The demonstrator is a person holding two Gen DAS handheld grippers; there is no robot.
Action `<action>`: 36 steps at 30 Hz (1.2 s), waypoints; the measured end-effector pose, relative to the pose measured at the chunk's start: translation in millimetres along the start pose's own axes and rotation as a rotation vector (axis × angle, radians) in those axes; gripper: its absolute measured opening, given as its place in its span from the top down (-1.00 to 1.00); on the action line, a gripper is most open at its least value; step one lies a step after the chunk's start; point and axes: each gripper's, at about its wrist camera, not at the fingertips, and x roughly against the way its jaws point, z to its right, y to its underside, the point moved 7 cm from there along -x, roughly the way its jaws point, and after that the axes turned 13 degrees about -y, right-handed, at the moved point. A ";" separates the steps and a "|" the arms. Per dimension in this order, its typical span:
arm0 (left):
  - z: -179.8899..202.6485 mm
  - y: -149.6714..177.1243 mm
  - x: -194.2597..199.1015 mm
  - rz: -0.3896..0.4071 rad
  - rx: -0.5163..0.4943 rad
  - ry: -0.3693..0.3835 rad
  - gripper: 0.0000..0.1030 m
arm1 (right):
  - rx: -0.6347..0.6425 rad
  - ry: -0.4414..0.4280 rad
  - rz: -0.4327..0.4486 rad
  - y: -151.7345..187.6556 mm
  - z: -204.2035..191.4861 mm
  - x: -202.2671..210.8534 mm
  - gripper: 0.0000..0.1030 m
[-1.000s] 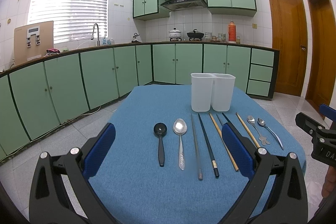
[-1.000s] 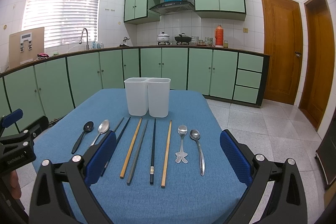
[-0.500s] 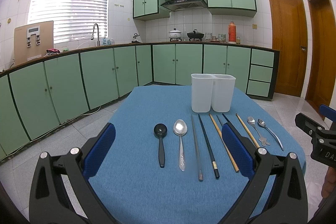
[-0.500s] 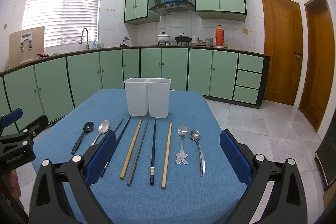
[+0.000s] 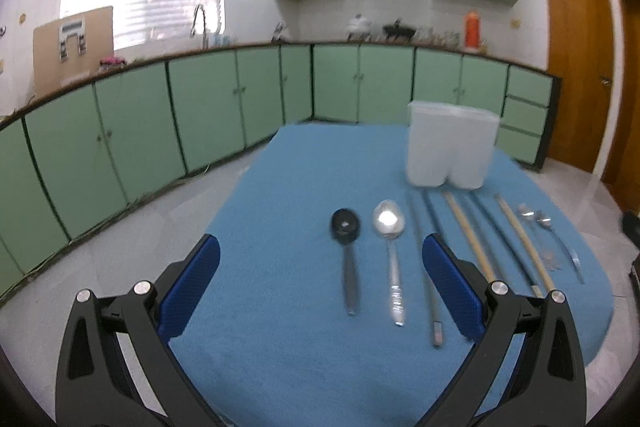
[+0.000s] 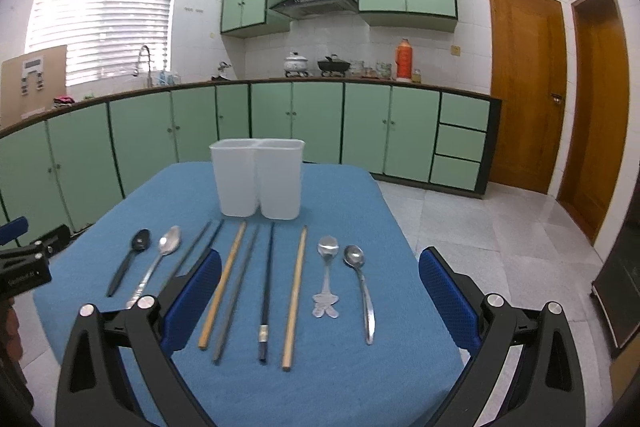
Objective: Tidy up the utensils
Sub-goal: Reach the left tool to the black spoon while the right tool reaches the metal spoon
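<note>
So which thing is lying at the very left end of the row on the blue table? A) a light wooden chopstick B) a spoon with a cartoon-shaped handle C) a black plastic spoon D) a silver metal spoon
C: the black plastic spoon lies leftmost on the blue table, with the silver metal spoon next to it on the right.

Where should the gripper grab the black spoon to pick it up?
Probably on the middle of its handle, coming straight down from above. The black spoon lies flat on the blue cloth, bowl toward the white holder. The handle is thin and straight, with room on both sides. The open left gripper is nearest.
</note>
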 end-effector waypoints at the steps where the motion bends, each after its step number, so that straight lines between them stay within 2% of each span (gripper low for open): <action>1: -0.7 -1.0 -8.4 -0.016 -0.002 -0.006 -0.91 | -0.007 0.005 -0.007 0.2 3.9 -4.6 -0.88; 15: 30.3 -4.3 -124.8 -0.236 -0.093 -0.023 -0.89 | -0.035 0.075 -0.073 -0.5 32.8 -55.4 -0.84; 17: 32.8 -4.9 -135.2 -0.259 -0.115 -0.026 -0.82 | -0.040 0.081 -0.081 -0.2 36.6 -61.5 -0.84; 19: 35.2 -3.7 -142.9 -0.281 -0.129 -0.023 -0.58 | -0.047 0.085 -0.089 0.3 40.8 -68.0 -0.84; 23: 40.5 1.8 -159.6 -0.348 -0.125 0.008 -0.53 | -0.049 0.091 -0.102 1.4 44.8 -77.5 -0.84; 27: 46.1 2.1 -169.3 -0.363 -0.136 0.019 -0.52 | -0.048 0.097 -0.118 2.5 49.2 -86.3 -0.84; 29: 48.2 3.7 -171.2 -0.372 -0.140 0.030 -0.45 | -0.047 0.103 -0.126 2.9 51.7 -91.0 -0.84; 34: 48.8 3.6 -170.9 -0.376 -0.129 0.071 -0.16 | -0.043 0.111 -0.134 1.5 58.6 -101.0 -0.80; 36: 50.4 5.4 -167.0 -0.367 -0.135 0.083 -0.04 | -0.040 0.116 -0.155 3.2 63.1 -108.6 -0.69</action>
